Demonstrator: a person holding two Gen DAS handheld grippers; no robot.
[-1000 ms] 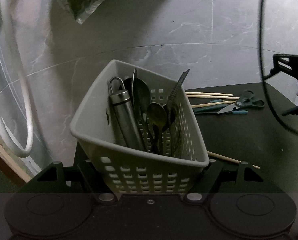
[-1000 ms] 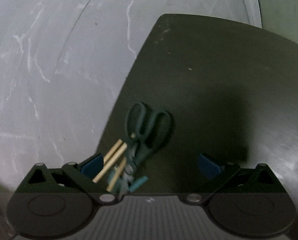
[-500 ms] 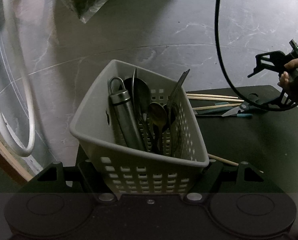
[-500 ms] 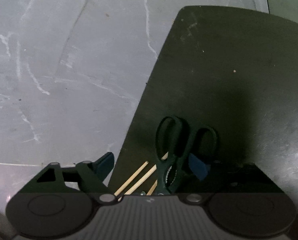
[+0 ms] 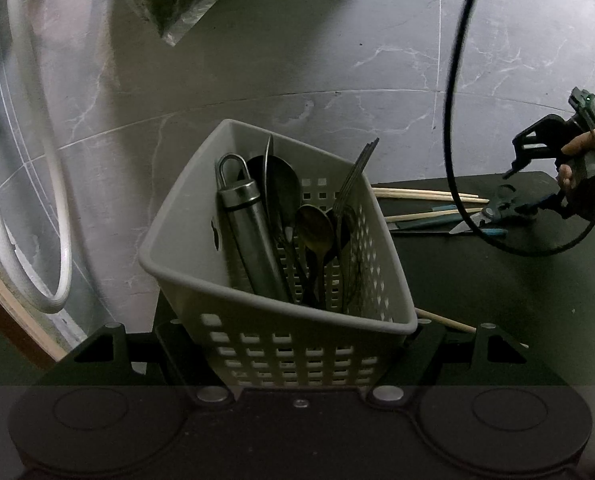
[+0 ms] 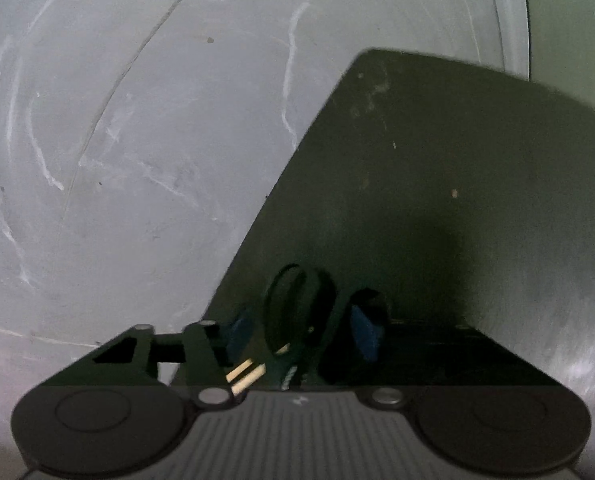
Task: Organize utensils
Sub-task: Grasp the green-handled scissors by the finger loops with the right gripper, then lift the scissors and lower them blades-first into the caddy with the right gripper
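With our left gripper (image 5: 297,332) clamped on the grey utensil basket (image 5: 281,264), our right gripper (image 6: 297,332) has dropped and narrowed around the scissors (image 6: 297,316) handles on the dark mat (image 6: 457,184), whether gripping yet we cannot tell, so lifting seems next.

No legible txt, labels, brands or nos. in either view.

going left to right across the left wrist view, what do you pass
white hose → grey basket holding the utensils → wooden chopsticks → scissors → right gripper in the person's hand
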